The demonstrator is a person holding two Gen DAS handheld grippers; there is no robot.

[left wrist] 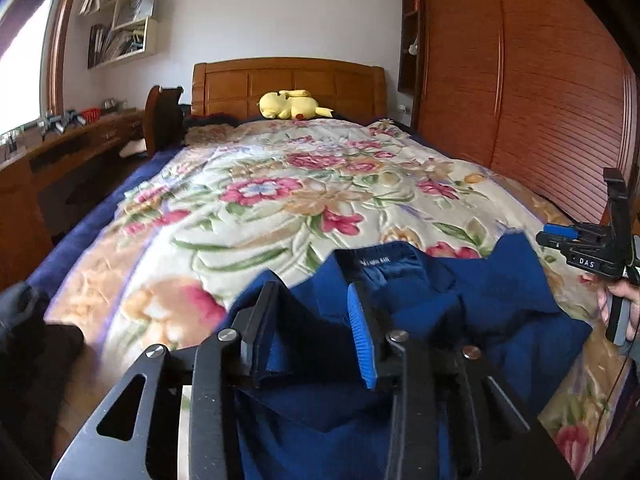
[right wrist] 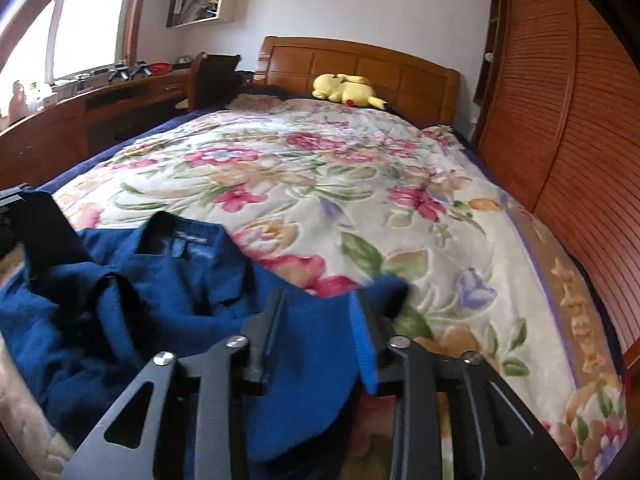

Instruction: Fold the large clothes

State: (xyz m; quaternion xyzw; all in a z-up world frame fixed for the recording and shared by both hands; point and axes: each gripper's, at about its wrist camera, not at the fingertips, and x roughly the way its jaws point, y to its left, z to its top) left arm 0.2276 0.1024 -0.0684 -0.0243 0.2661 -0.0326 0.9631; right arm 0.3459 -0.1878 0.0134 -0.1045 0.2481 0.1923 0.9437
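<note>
Nearest, left gripper [left wrist: 314, 292] and right gripper [right wrist: 318, 296], each with fingers parted to a narrow gap, blue cloth lying slack in the gap and not pinched. Just beyond, blue shirt [left wrist: 460, 292] rumpled at the near end of the bed, collar and label turned toward the headboard [left wrist: 288, 80], spread on the floral blanket [left wrist: 280, 184]. Farther up, bare blanket. At the far end, yellow plush toy [left wrist: 290, 105] against the headboard; worktop [left wrist: 80, 136] to the left, slatted wardrobe [left wrist: 540, 80] to the right.

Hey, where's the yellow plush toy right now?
In both wrist views the yellow plush toy lies at the far end of the bed, against the wooden headboard.
</note>
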